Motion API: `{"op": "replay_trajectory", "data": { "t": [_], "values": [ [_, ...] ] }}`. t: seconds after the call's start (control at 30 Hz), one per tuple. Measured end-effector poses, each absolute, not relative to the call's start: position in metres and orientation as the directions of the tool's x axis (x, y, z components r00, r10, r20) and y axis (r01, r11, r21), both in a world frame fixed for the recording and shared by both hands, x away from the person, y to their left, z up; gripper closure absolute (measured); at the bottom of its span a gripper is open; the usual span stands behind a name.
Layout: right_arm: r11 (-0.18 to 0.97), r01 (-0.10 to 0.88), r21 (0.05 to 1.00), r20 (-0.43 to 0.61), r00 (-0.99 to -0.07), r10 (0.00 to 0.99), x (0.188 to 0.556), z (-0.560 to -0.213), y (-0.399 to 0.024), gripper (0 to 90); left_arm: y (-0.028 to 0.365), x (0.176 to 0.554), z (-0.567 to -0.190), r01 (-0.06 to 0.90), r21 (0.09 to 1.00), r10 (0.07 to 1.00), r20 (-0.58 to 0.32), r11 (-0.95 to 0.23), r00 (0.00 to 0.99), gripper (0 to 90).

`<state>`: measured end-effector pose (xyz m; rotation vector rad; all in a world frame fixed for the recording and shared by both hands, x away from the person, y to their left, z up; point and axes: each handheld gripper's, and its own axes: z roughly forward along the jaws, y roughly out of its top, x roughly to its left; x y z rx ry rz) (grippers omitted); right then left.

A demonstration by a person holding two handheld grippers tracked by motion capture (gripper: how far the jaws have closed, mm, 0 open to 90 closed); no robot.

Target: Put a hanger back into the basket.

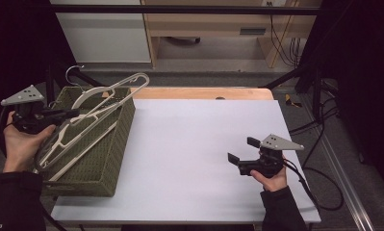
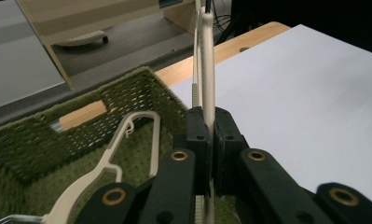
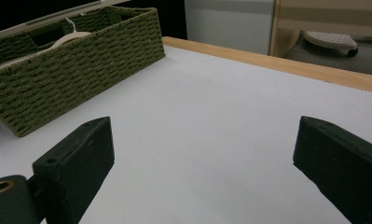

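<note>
Two cream plastic hangers are in play at the left of the high view, both over a green woven basket (image 1: 116, 159). The held hanger (image 1: 113, 92) is clamped edge-on between the jaws of the left gripper (image 1: 73, 113), as the left gripper view shows: the black pads are pressed flat on either side of its thin bar, with the rest of the hanger rising toward the top centre of that frame. Gripping it by a narrow bar is probably what lets such flat tongs hold it steady without it swinging round. In the high view it slants from the basket's lower left up past the far rim, its wire hook above the upper left corner of the basket, so it appears lifted partly clear and not lying flat. The second hanger (image 2: 104, 163) rests loose inside the basket, in the lower left of the left gripper view, untouched.

At the lower right of the high view, the right gripper (image 1: 241, 151) hovers low over the white table top (image 1: 194, 144) with its jaws spread wide and nothing between them, well apart from the basket. It seems parked there, perhaps ready to take the hanger's other end once it comes across.
</note>
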<state>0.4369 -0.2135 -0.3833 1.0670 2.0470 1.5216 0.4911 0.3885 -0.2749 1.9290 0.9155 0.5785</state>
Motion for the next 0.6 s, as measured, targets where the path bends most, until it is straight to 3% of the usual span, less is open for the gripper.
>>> {"op": "replay_trajectory", "data": {
  "t": [0.6],
  "values": [
    [0.140, 0.345, 0.928, 0.128, -0.648, 0.751, 0.437, -0.384, -0.214, 5.9, 0.437, 0.495, -0.303, 0.423, 0.859, 0.838, 0.014, -0.290, 0.546, 87.0]
  ]
}}
